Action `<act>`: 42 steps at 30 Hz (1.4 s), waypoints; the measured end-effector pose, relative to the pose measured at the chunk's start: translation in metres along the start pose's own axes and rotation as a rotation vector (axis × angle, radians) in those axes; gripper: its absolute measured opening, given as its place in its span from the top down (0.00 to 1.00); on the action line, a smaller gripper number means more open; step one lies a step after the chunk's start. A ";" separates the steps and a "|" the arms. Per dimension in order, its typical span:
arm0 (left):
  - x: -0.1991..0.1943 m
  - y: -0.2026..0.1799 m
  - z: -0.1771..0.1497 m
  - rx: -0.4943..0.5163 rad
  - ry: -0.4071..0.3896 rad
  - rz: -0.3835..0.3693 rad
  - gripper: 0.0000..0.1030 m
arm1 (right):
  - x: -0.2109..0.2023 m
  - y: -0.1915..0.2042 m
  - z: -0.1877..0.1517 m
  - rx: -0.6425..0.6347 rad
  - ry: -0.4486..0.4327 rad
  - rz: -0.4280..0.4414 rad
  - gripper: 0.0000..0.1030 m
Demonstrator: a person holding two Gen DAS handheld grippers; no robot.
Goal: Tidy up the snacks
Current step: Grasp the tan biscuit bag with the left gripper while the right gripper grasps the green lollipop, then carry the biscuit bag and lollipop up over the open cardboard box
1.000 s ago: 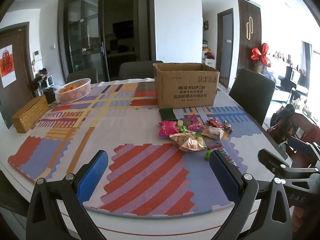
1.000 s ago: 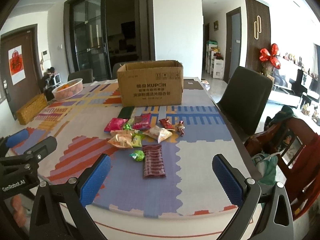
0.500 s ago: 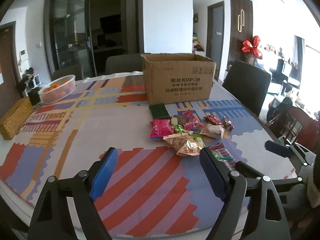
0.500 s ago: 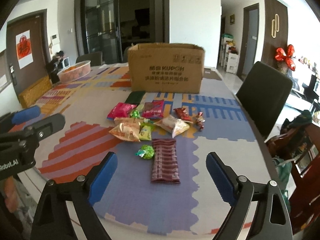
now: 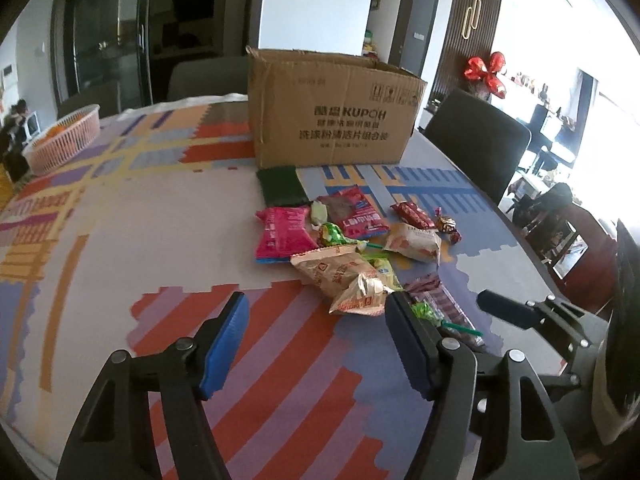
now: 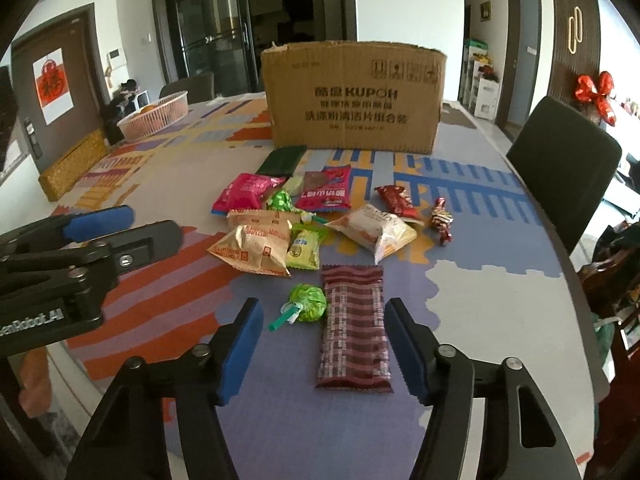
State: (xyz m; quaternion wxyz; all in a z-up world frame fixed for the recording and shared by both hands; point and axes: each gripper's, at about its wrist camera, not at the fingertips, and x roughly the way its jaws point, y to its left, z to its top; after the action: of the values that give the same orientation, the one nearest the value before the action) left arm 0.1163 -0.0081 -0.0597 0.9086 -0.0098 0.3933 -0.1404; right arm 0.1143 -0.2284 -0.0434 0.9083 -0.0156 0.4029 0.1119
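Observation:
Several snack packets lie in a loose pile in front of an open cardboard box [image 6: 354, 98], which also shows in the left wrist view [image 5: 330, 114]. Nearest my right gripper [image 6: 324, 346] are a dark red checked bar [image 6: 354, 328] and a green lollipop [image 6: 306, 304]; the gripper is open, its fingers either side of them, just above the table. My left gripper [image 5: 318, 344] is open and empty over the red-striped mat, left of two tan packets [image 5: 344, 276]. A pink packet [image 5: 280, 234] lies further back.
A pink basket of oranges [image 6: 156, 114] and a woven box [image 6: 74, 170] stand at the far left. Dark chairs [image 6: 560, 164] stand at the table's right edge and behind the box. The left gripper's body [image 6: 72, 264] shows at the left of the right wrist view.
Both grippers have moved forward and lower toward the snack pile. The right gripper now brackets the checked bar and lollipop. Both stay open.

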 end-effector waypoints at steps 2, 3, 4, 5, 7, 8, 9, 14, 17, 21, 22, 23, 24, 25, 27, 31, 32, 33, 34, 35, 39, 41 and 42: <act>0.006 -0.002 0.003 0.007 0.007 -0.004 0.34 | 0.004 0.002 0.000 -0.010 0.006 0.008 0.43; 0.009 -0.002 0.004 0.009 0.013 -0.007 0.34 | 0.006 0.004 0.000 -0.014 0.007 0.009 0.45; 0.014 -0.003 0.006 0.008 0.022 -0.017 0.35 | 0.007 0.005 0.001 -0.020 0.009 0.011 0.47; 0.017 -0.003 0.007 0.006 0.030 -0.026 0.36 | 0.009 0.006 0.002 -0.024 0.012 0.013 0.48; 0.025 -0.004 0.010 -0.004 0.048 -0.042 0.36 | 0.013 0.007 0.003 -0.027 0.019 0.019 0.51; 0.029 -0.003 0.011 -0.011 0.059 -0.048 0.37 | 0.014 0.007 0.004 -0.027 0.024 0.022 0.53; 0.033 -0.003 0.013 -0.019 0.070 -0.057 0.39 | 0.016 0.008 0.004 -0.025 0.027 0.027 0.54; 0.049 -0.003 0.015 -0.054 0.112 -0.088 0.43 | 0.023 0.006 0.007 -0.014 0.039 0.039 0.59; 0.056 -0.003 0.015 -0.075 0.136 -0.108 0.45 | 0.027 0.006 0.008 -0.007 0.048 0.047 0.61; 0.066 -0.004 0.015 -0.091 0.146 -0.112 0.46 | 0.031 0.004 0.008 -0.002 0.056 0.054 0.62; 0.069 -0.005 0.015 -0.091 0.149 -0.112 0.46 | 0.032 0.003 0.008 0.002 0.059 0.055 0.62; 0.070 -0.005 0.015 -0.090 0.152 -0.111 0.46 | 0.033 0.003 0.008 0.006 0.062 0.058 0.62; 0.072 -0.006 0.015 -0.092 0.155 -0.112 0.46 | 0.034 0.002 0.008 0.009 0.064 0.060 0.62; 0.073 -0.006 0.016 -0.095 0.156 -0.117 0.46 | 0.035 0.002 0.008 0.010 0.066 0.059 0.62; 0.074 -0.006 0.016 -0.095 0.157 -0.115 0.46 | 0.037 0.000 0.009 0.014 0.069 0.059 0.63; 0.078 -0.005 0.016 -0.097 0.156 -0.124 0.55 | 0.038 -0.001 0.009 0.019 0.070 0.065 0.66; 0.077 -0.005 0.015 -0.095 0.154 -0.122 0.59 | 0.039 0.000 0.010 0.016 0.070 0.068 0.69; 0.077 -0.006 0.015 -0.091 0.152 -0.122 0.59 | 0.039 0.000 0.009 0.013 0.070 0.070 0.72; 0.077 -0.006 0.015 -0.087 0.149 -0.121 0.61 | 0.039 0.001 0.009 0.006 0.070 0.070 0.73; 0.075 -0.006 0.016 -0.082 0.146 -0.123 0.61 | 0.039 0.002 0.009 0.001 0.067 0.067 0.73; 0.067 -0.008 0.017 -0.072 0.127 -0.121 0.62 | 0.038 0.002 0.008 0.001 0.063 0.071 0.73; 0.061 -0.008 0.018 -0.061 0.110 -0.114 0.62 | 0.036 0.001 0.008 0.005 0.058 0.073 0.73; 0.057 -0.008 0.018 -0.059 0.098 -0.110 0.62 | 0.036 0.001 0.009 0.005 0.057 0.074 0.73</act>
State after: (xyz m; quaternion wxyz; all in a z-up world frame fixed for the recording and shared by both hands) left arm 0.1644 -0.0325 -0.0862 0.8784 -0.0513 0.4403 -0.1787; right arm 0.1438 -0.2197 -0.0638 0.8918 -0.0019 0.4290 0.1438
